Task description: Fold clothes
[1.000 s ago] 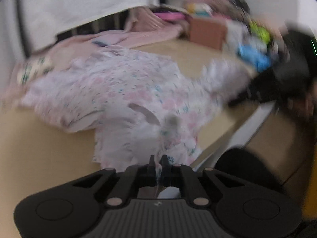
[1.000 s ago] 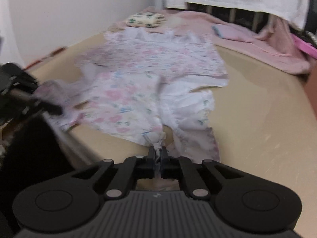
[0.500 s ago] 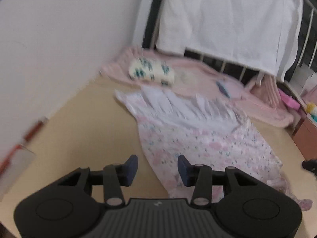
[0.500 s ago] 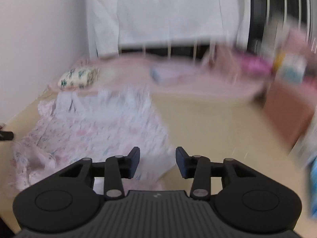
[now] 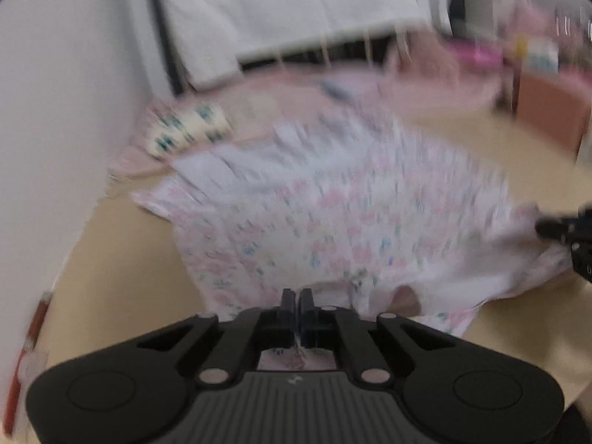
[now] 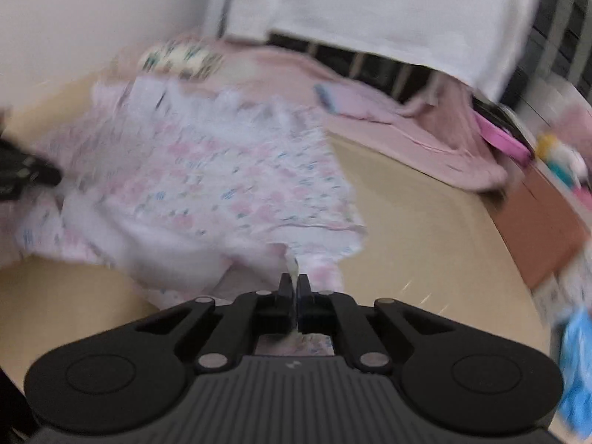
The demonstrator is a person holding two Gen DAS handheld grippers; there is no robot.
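A floral garment, white with pink and blue print [image 5: 333, 222], lies spread on a tan table [image 5: 122, 288]; it also shows in the right wrist view [image 6: 222, 185]. My left gripper [image 5: 297, 298] is shut on the garment's near edge. My right gripper [image 6: 293, 283] is shut on another part of the near edge. The right gripper shows at the right edge of the left wrist view [image 5: 566, 229]. The left gripper shows at the left edge of the right wrist view [image 6: 26, 174]. Both views are blurred.
A pink blanket [image 6: 407, 118] and a small patterned folded cloth [image 5: 188, 129] lie at the table's back. A white towel [image 5: 296, 11] hangs on a rail behind. A brown box [image 6: 547, 222] and assorted clutter stand at the right. A wall [image 5: 55, 92] runs along the left.
Half a second ago both grippers were open above the garment. Now both are shut on its near edge, and the views have swung and blurred.
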